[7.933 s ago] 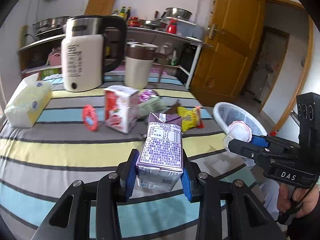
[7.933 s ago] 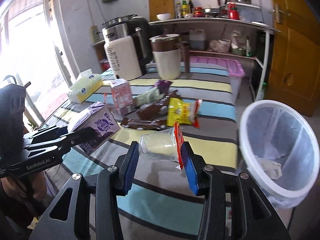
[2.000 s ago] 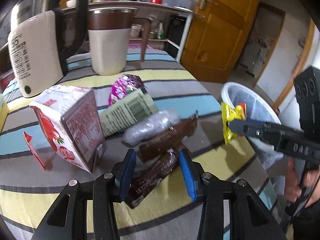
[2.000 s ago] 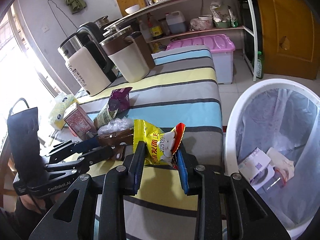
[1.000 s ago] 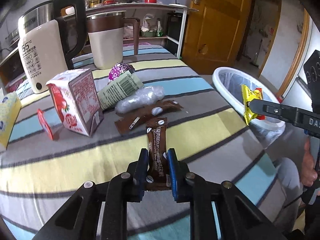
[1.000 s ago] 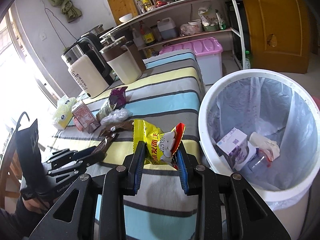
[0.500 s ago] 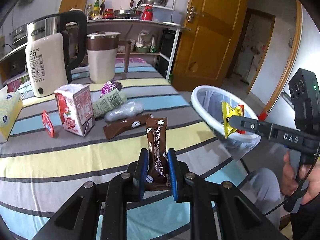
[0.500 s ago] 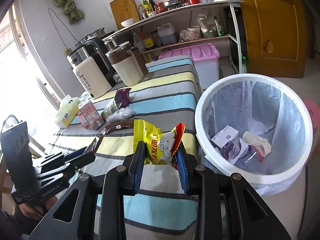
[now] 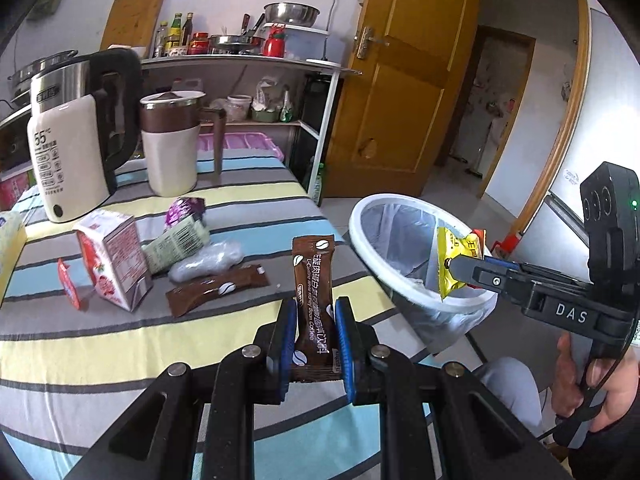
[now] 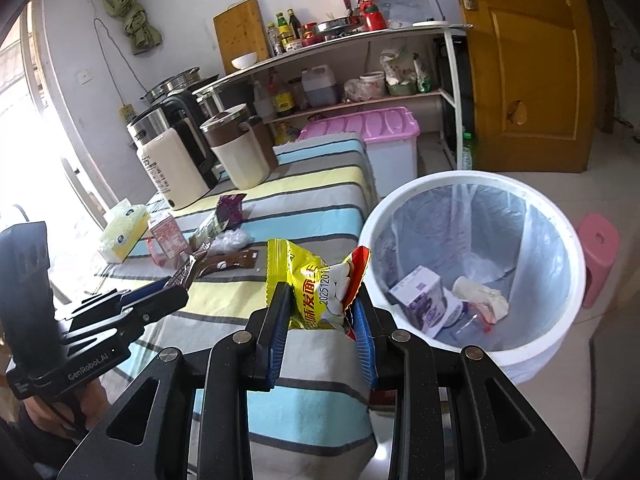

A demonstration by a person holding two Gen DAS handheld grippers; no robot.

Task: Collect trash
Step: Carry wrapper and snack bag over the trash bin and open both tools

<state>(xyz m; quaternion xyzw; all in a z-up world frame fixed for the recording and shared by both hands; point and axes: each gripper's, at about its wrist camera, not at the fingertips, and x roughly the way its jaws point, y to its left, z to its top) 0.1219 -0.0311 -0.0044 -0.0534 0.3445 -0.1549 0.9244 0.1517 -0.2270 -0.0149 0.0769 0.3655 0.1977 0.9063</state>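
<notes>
Kitchen corner, striped tablecloth [image 9: 120,344] w/ kettle [image 9: 72,140] and jug [image 9: 172,148] at the far end; white lined bin [image 10: 472,264] stands on the floor just off the table's end.

L gripper [image 9: 316,344] clenched on a brown coffee sachet [image 9: 314,304], sachet upright, held above the cloth, short of the bin; R gripper [image 10: 322,316] clenched on a yellow snack packet [image 10: 316,284], which in the L view sits over the bin's near rim.

Step in hand, as I judge it: drop both pieces in the bin.

- you carry each packet well past the rim before you let go; light foil may flutter and catch the liner edge
- R first, it is closer; keep L clear of R's path
- open jaws fully; sachet may cling to a pad, so tip fwd

Left on the cloth: red carton [image 9: 116,256], 2nd brown sachet [image 9: 216,290], clear wrap [image 9: 208,260], green-purple wrapper [image 9: 180,228], small red packet [image 9: 68,288].
</notes>
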